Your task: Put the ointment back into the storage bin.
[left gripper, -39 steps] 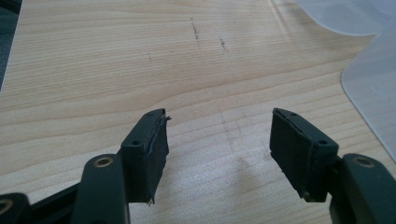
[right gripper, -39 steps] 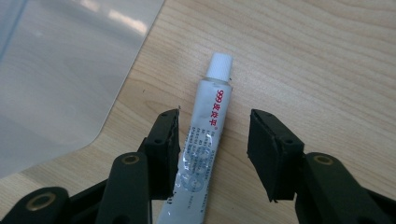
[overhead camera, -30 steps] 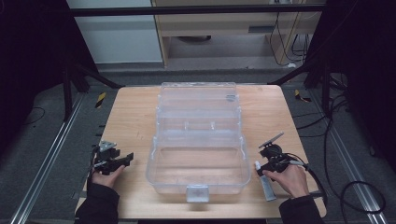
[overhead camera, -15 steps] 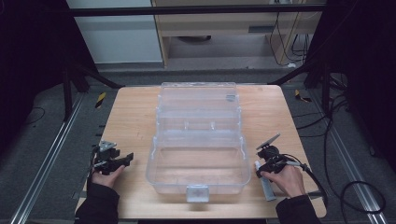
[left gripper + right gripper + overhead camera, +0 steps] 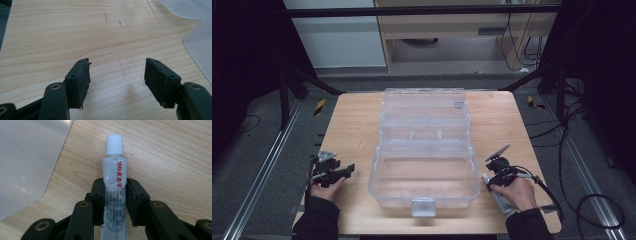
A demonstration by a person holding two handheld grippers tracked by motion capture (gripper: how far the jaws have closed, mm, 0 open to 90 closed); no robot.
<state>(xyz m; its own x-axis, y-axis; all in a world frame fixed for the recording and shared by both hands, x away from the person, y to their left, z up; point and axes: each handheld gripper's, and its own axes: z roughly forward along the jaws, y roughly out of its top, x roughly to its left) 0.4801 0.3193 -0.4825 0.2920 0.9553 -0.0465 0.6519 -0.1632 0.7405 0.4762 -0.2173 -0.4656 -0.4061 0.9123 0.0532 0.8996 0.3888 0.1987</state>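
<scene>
A white ointment tube (image 5: pixel 115 167) with red print and a white screw cap lies on the wooden table (image 5: pixel 352 125), right of an open clear plastic box (image 5: pixel 422 192). My right gripper (image 5: pixel 115 182) is shut on the tube's middle, one jaw pressed to each side, with the cap pointing away from it. In the high view the right gripper (image 5: pixel 493 181) sits low over the tube (image 5: pixel 501 202) near the box's right front corner. My left gripper (image 5: pixel 117 62) is open above bare wood with nothing between its jaws. It rests left of the box (image 5: pixel 343 172).
The box's clear lid (image 5: pixel 424 107) lies open toward the table's far side. A rounded box edge (image 5: pixel 200 45) shows at the right of the left gripper view. The box corner (image 5: pixel 25 165) is close on the left of the right gripper. Dark frame legs and cables surround the table.
My right gripper has dropped toward the table's near edge onto the tube and its jaws now clamp it. The left gripper has not moved.
</scene>
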